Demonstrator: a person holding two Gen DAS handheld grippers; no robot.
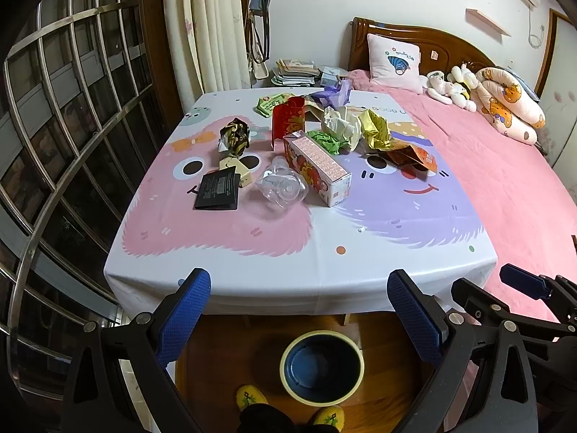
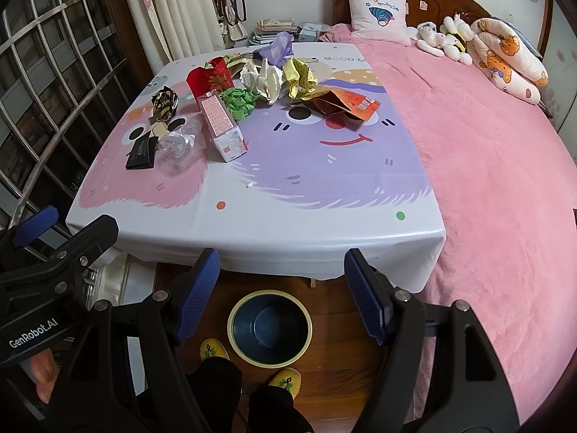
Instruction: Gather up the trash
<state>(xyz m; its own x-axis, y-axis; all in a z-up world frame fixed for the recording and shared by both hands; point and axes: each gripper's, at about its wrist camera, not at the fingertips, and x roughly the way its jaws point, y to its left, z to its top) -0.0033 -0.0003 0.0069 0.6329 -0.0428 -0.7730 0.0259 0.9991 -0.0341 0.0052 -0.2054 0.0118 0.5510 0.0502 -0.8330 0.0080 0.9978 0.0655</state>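
Right now both grippers hang above the near edge of the table (image 1: 230, 281). The left gripper (image 1: 299, 310) has its fingers wide apart with nothing between them. The right gripper (image 2: 281, 296) is also wide open and holds nothing. All the trash sits in a heap in the upper middle of both pictures: a long box (image 1: 317, 169), a clear plastic cup (image 1: 281, 187), a black packet (image 1: 218, 193), green paper (image 2: 238, 103), white paper (image 1: 340, 124) and a red bag (image 1: 288, 121). Some pieces at the back hide behind others. Low in the frame, the bin (image 1: 322, 398) stands on the floor. The person's yellow slippers (image 2: 213, 350) are partly cut off.
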